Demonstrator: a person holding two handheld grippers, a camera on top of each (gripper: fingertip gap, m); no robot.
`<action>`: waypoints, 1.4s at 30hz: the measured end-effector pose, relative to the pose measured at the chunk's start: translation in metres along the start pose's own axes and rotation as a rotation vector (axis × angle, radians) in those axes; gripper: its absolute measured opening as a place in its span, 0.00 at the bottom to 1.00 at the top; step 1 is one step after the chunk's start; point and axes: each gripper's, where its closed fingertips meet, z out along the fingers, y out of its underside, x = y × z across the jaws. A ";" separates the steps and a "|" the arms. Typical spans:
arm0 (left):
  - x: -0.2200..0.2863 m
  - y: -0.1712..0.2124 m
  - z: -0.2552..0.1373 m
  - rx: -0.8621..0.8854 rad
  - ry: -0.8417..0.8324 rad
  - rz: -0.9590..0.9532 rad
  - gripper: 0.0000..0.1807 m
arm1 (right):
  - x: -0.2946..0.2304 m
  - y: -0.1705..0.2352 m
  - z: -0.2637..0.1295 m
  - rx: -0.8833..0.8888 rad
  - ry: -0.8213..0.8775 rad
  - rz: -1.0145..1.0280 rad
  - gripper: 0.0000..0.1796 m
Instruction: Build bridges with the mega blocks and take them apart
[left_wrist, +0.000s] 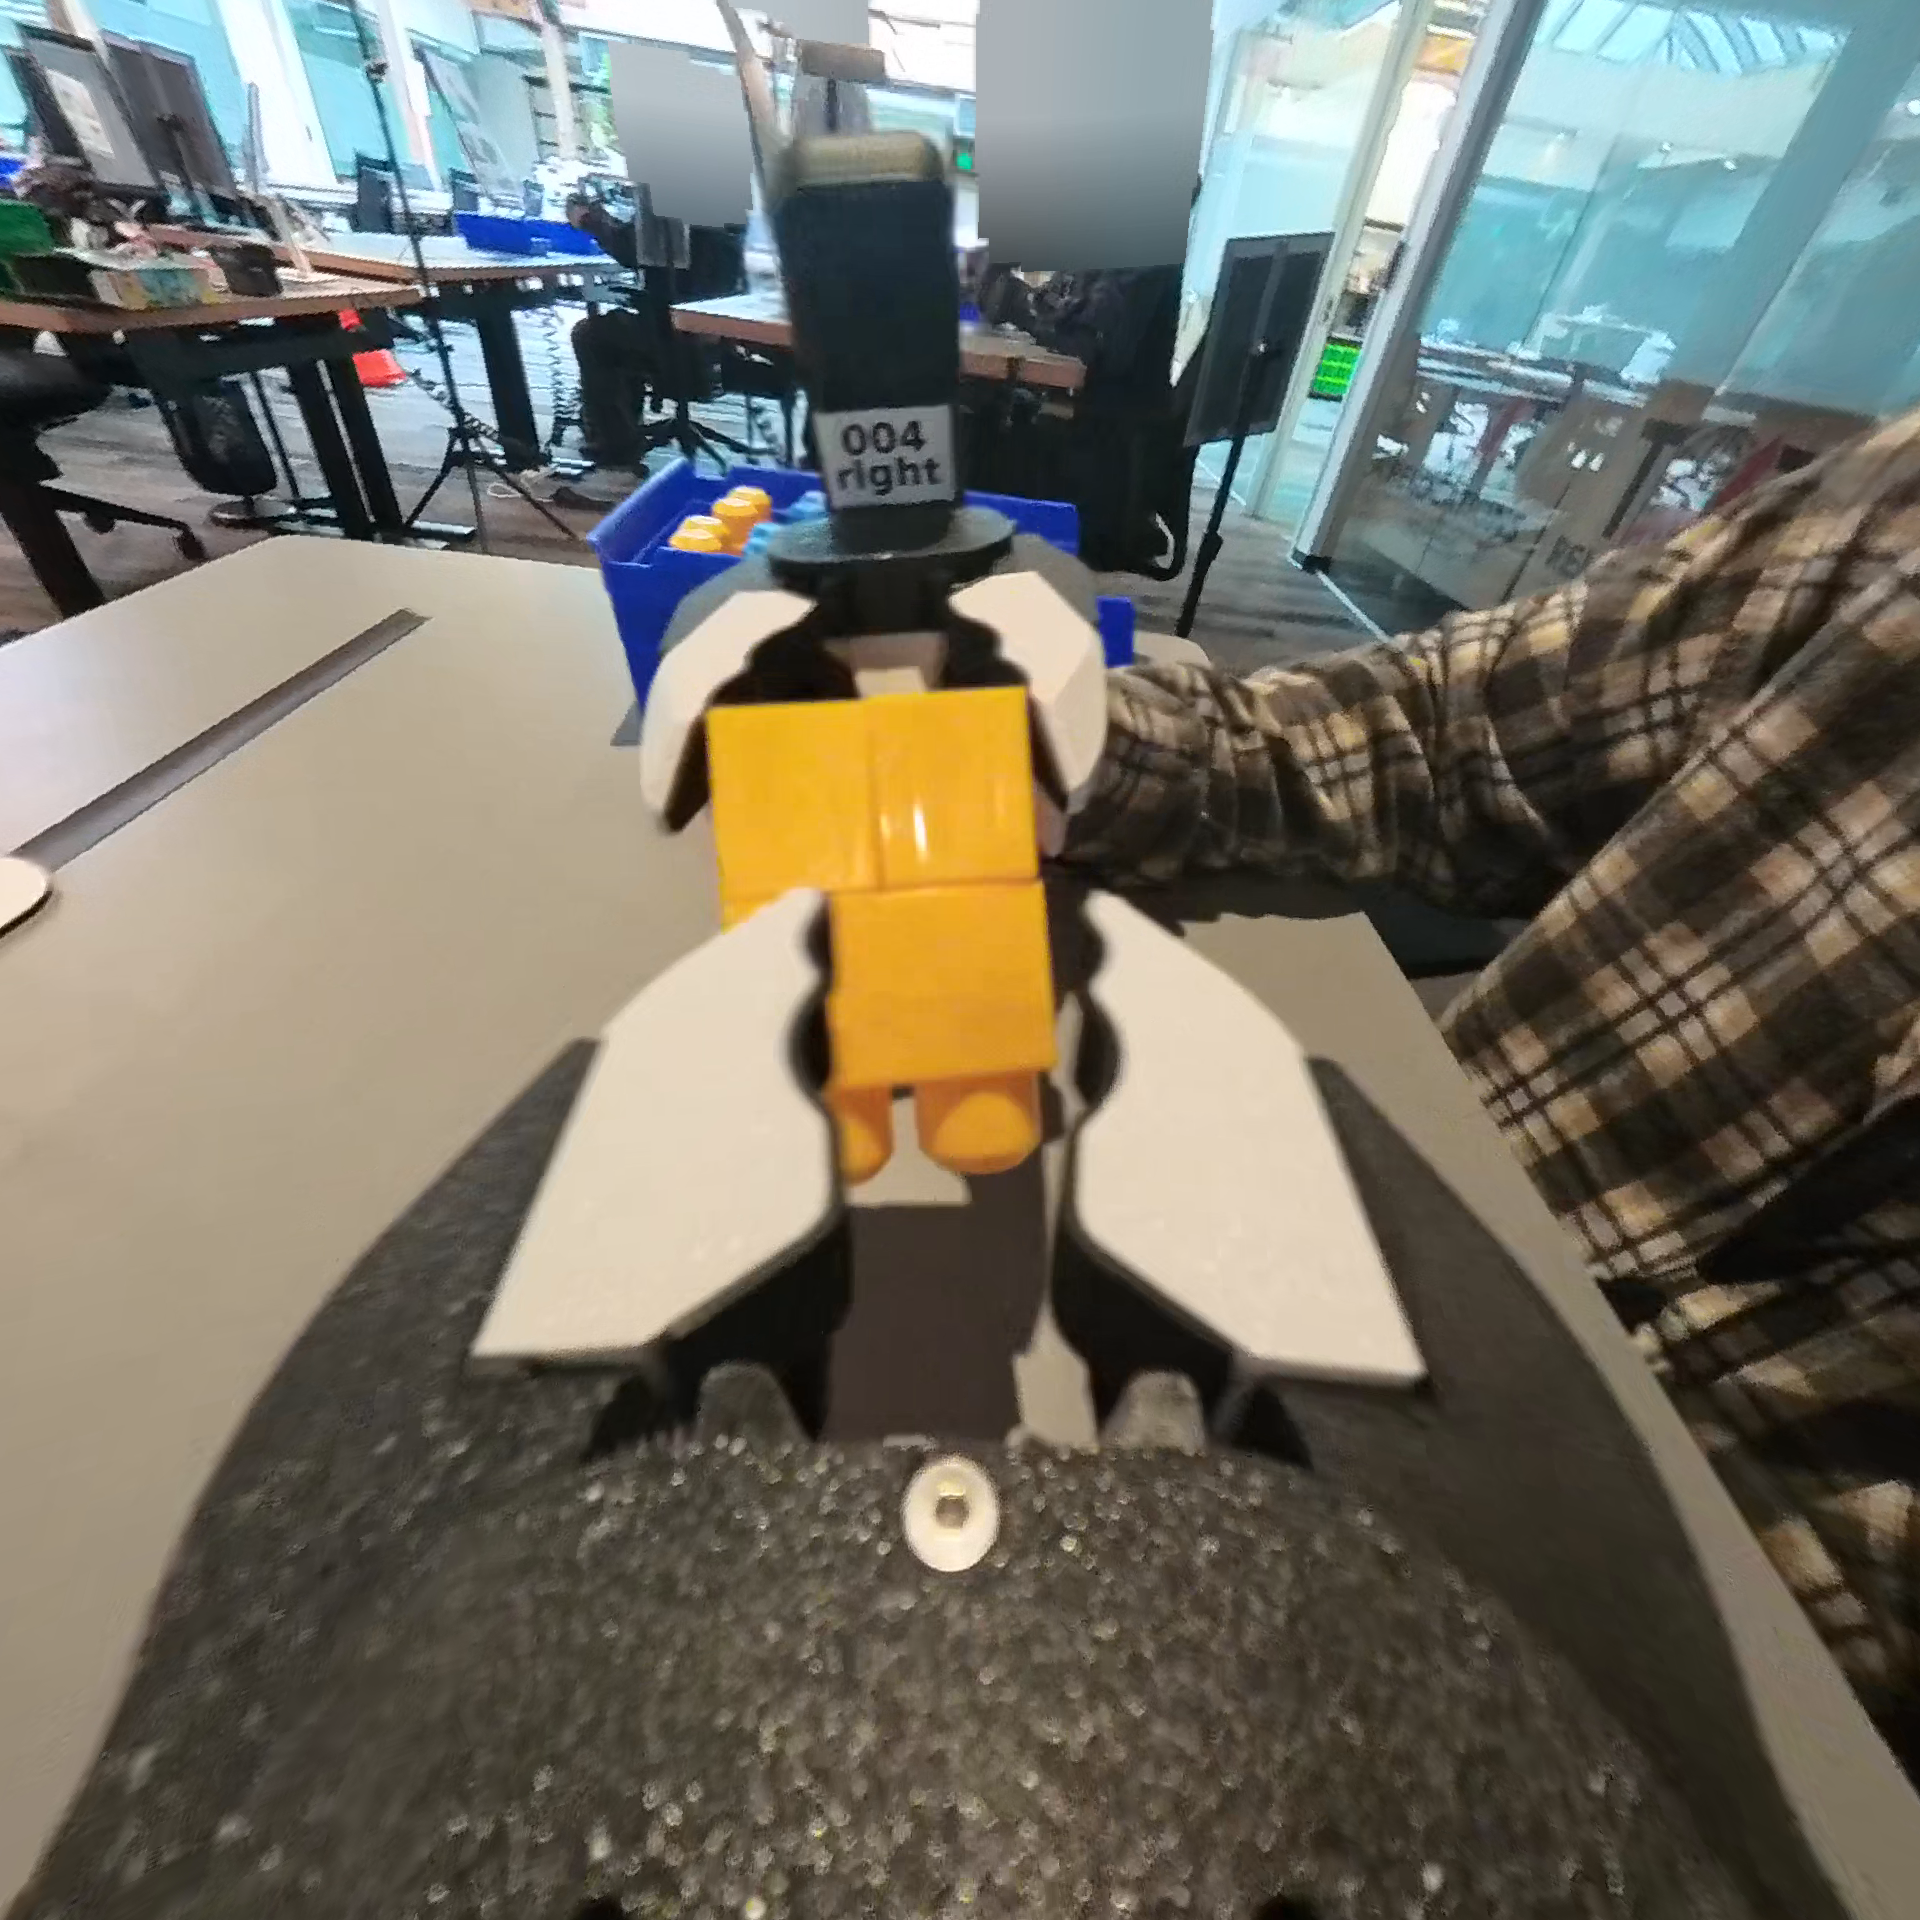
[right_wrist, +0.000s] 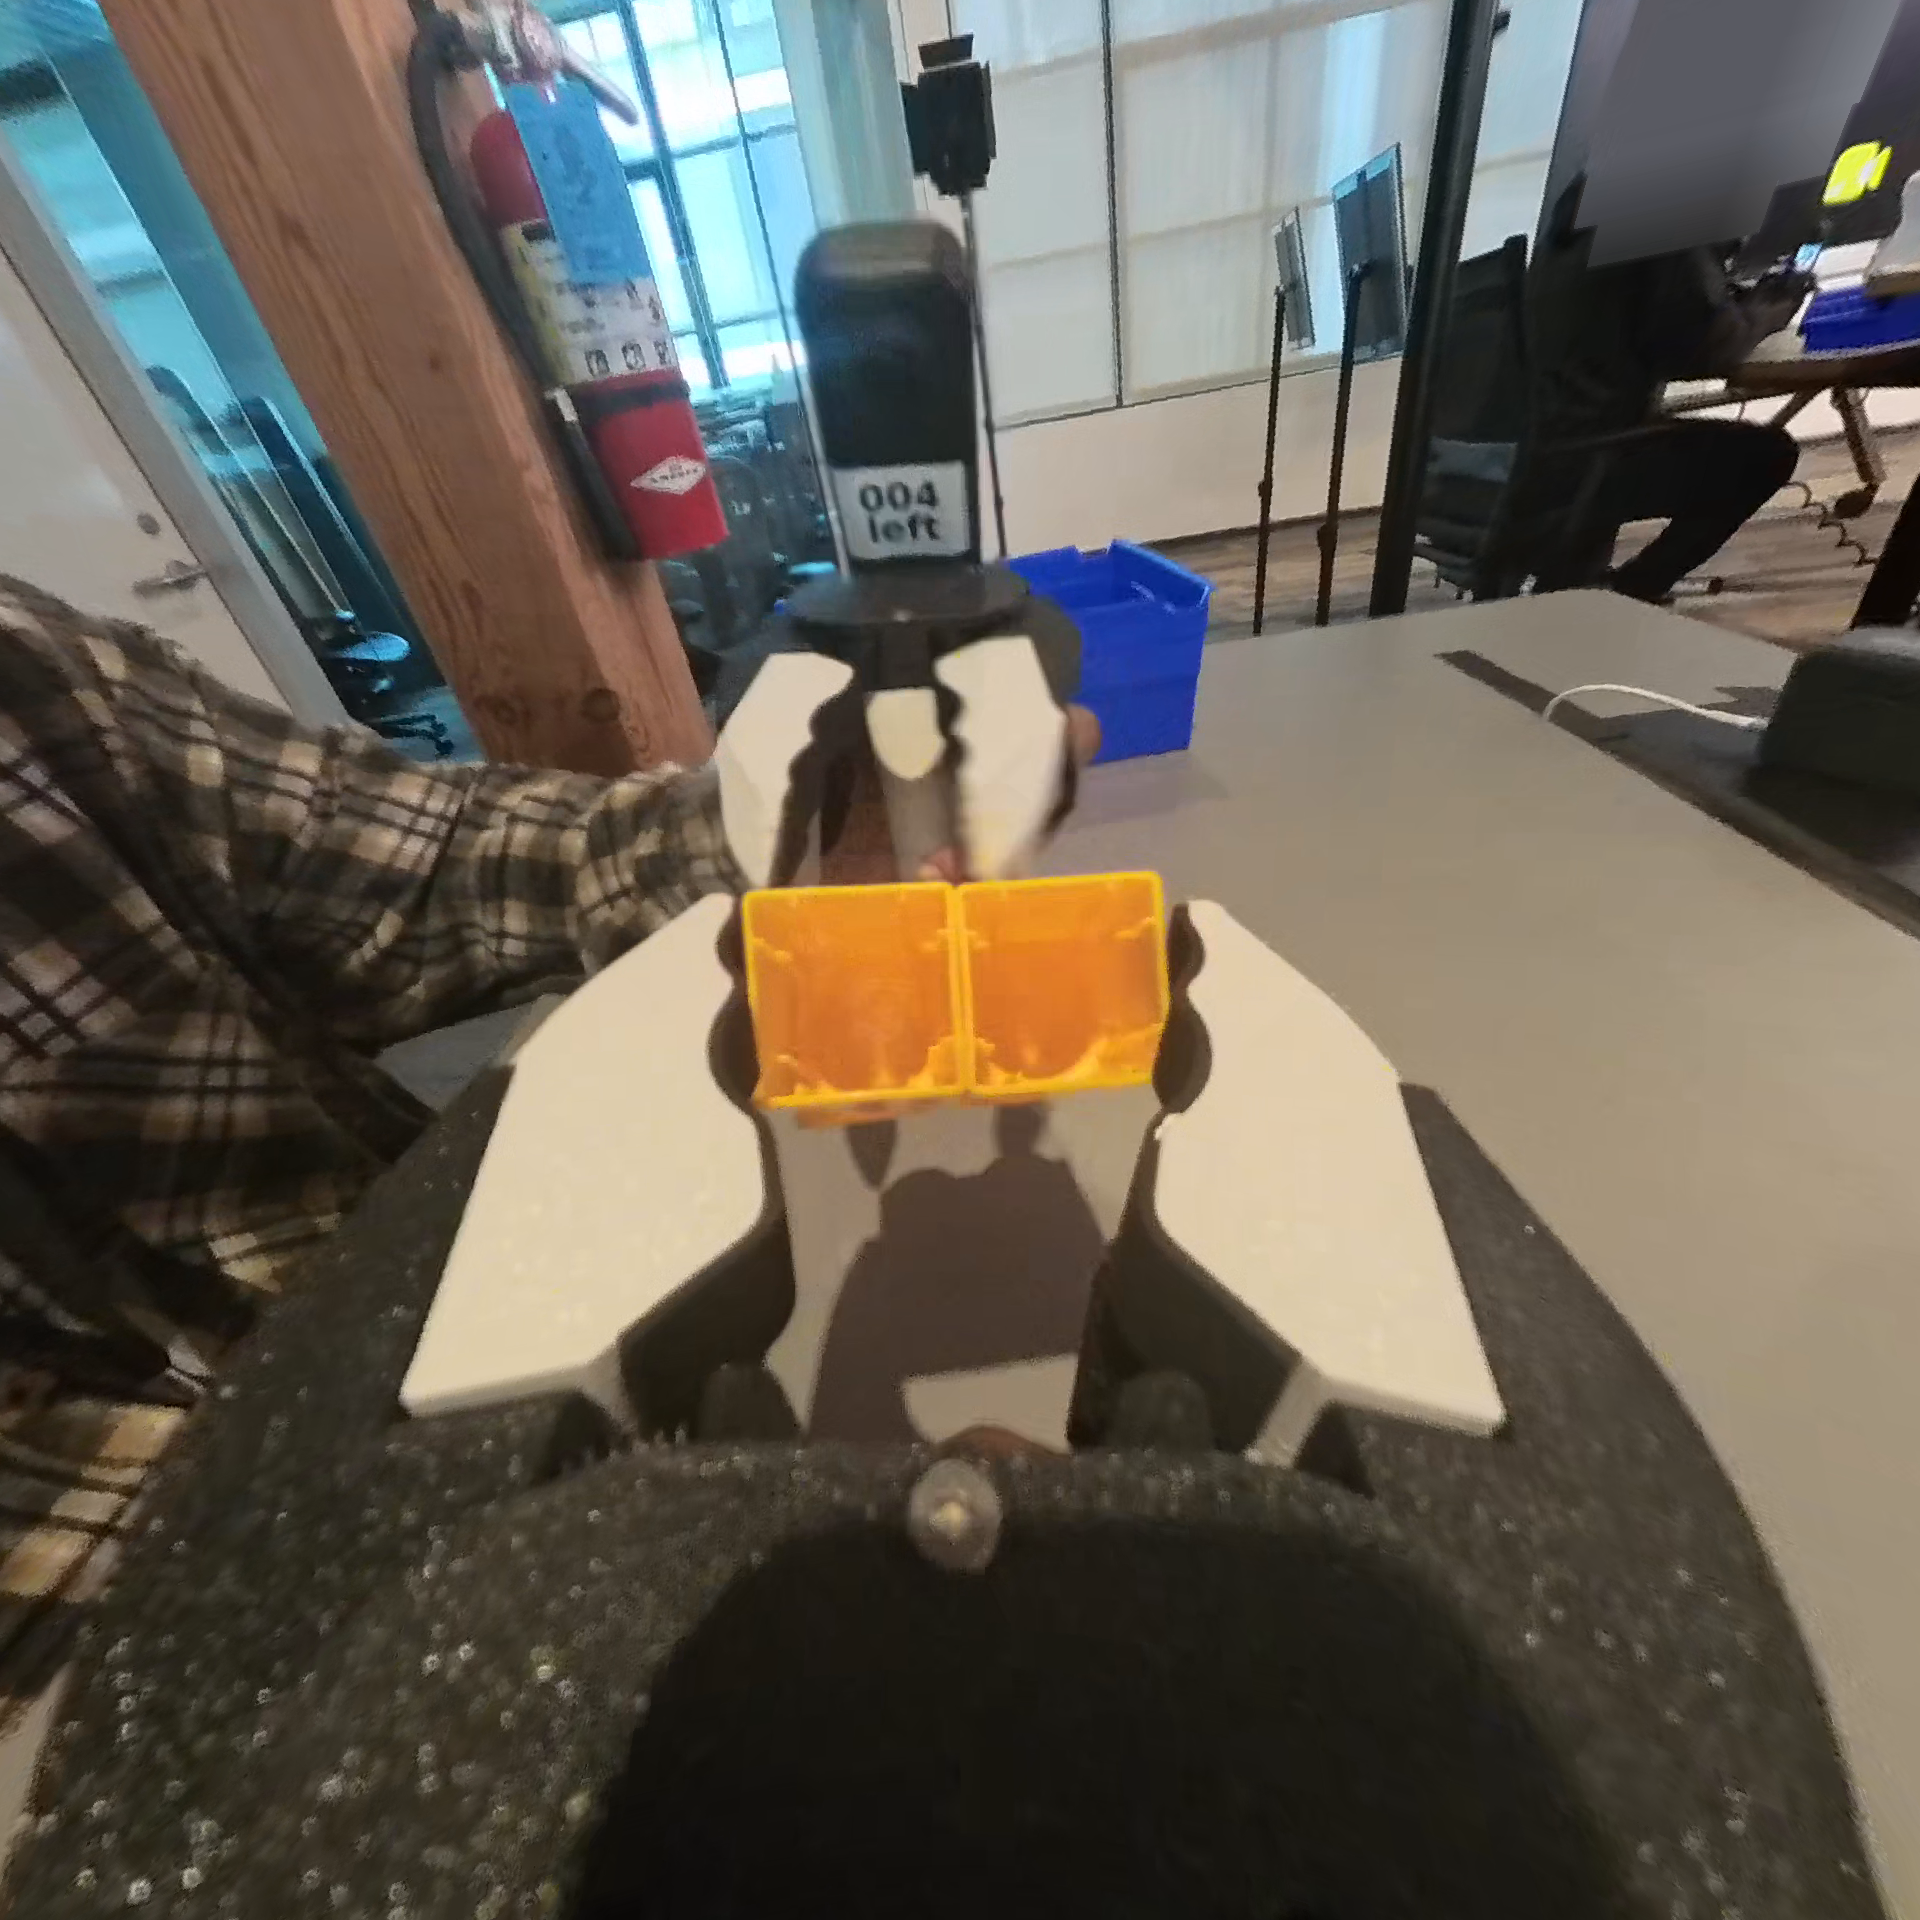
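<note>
Clamped on opposite ends of one orange assembly, both sets of jaws are gripping, and the blocks hang in the air above the grey table (left_wrist: 260, 935), well clear of its top. In the left wrist view, the left gripper (left_wrist: 940, 997) pinches a small orange block (left_wrist: 940, 977) by its flat side walls, with the studs pointing back toward the camera. Beyond it sits a wider orange block (left_wrist: 868, 795), seemingly joined to the small one, and the right gripper (left_wrist: 873, 790) closes on that wider piece from the far side. The right wrist view shows the same wide block (right_wrist: 954, 992) from underneath: two hollow open cells face the camera, held between the right gripper's (right_wrist: 954, 997) white fingers (right_wrist: 1288, 1143), while the left gripper (right_wrist: 899, 790) faces it from behind.

These blocks look like light, stiff, hollow plastic with glossy walls, so they should tolerate a firm squeeze but could slide if pinched near an edge. Holding low and square on the flat side walls seems best, with studs and open cells left free. The stud joint is a friction fit; separating it probably calls for a straight pull or a slight rocking, and a sudden release could jerk a piece loose.

A blue bin (left_wrist: 644, 561) holding more blocks stands at the table's far edge, behind the right gripper. A plaid sleeve (left_wrist: 1455, 779) reaches in from the right.
</note>
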 end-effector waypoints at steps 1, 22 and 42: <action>0.003 0.003 0.003 -0.015 0.016 0.012 0.10 | 0.001 0.006 0.002 -0.016 0.006 -0.001 0.42; -0.022 -0.004 0.019 0.119 -0.155 -0.081 0.63 | 0.002 -0.042 -0.016 0.328 0.032 0.044 0.41; -0.008 -0.002 0.015 0.018 -0.150 0.063 0.47 | -0.015 0.004 -0.009 -0.048 -0.043 -0.114 0.42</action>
